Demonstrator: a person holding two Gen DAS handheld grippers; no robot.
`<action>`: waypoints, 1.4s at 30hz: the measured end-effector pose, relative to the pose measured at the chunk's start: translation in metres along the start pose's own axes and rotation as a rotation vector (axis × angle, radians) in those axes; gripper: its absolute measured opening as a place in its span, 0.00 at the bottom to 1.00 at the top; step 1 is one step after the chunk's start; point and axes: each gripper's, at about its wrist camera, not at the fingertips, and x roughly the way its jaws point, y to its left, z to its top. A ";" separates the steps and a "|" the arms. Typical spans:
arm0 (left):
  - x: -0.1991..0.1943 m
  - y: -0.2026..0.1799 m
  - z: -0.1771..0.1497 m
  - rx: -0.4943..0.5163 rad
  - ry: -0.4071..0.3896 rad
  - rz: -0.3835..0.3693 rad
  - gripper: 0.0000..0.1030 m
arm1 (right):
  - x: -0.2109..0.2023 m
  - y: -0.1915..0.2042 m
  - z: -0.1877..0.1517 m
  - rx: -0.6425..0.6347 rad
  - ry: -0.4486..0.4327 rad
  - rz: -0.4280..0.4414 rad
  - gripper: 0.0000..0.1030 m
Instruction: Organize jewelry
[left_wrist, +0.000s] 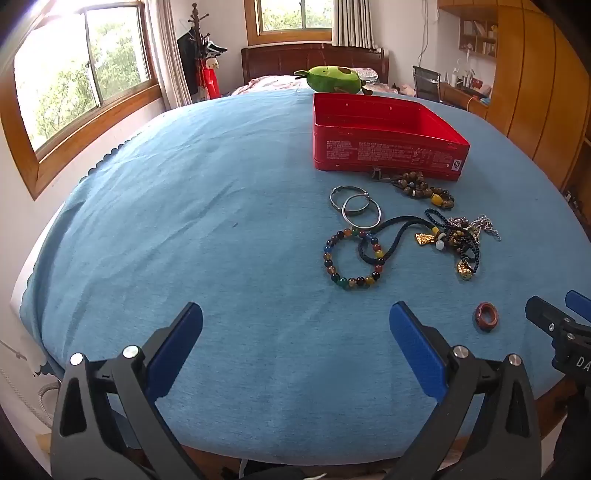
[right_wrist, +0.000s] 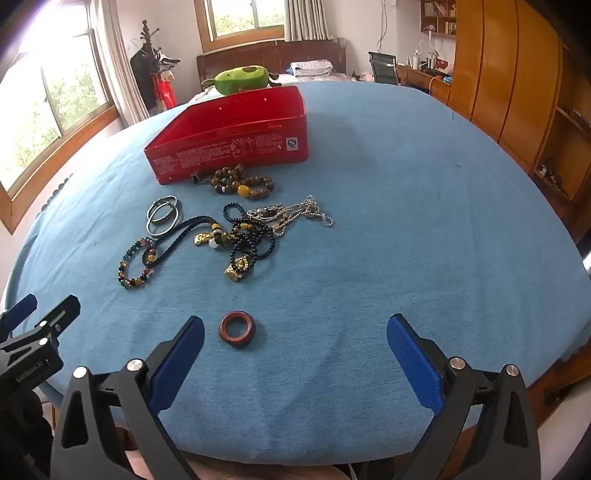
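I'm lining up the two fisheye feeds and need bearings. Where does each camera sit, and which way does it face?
Left wrist: on the open left gripper, angled down across the blue cloth at the red tin; right gripper at the right edge.
Right wrist: on the open right gripper, angled down, brown ring just ahead; left gripper at the left edge.
Shared: tin, ring, beaded bracelet, silver bangles.

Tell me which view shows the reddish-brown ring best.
The right wrist view: the reddish-brown ring lies large and whole on the blue cloth, just ahead of the open jaws. The left wrist view shows it smaller, off to the right.
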 end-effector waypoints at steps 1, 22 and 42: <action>0.000 0.000 0.000 0.000 0.000 -0.001 0.97 | 0.000 0.000 0.000 0.000 0.001 0.000 0.96; 0.001 0.001 0.001 -0.002 0.003 0.001 0.97 | 0.000 0.002 0.001 0.004 0.003 0.007 0.96; 0.004 0.001 0.001 -0.001 0.003 0.002 0.97 | 0.001 0.002 0.001 0.004 0.001 0.008 0.96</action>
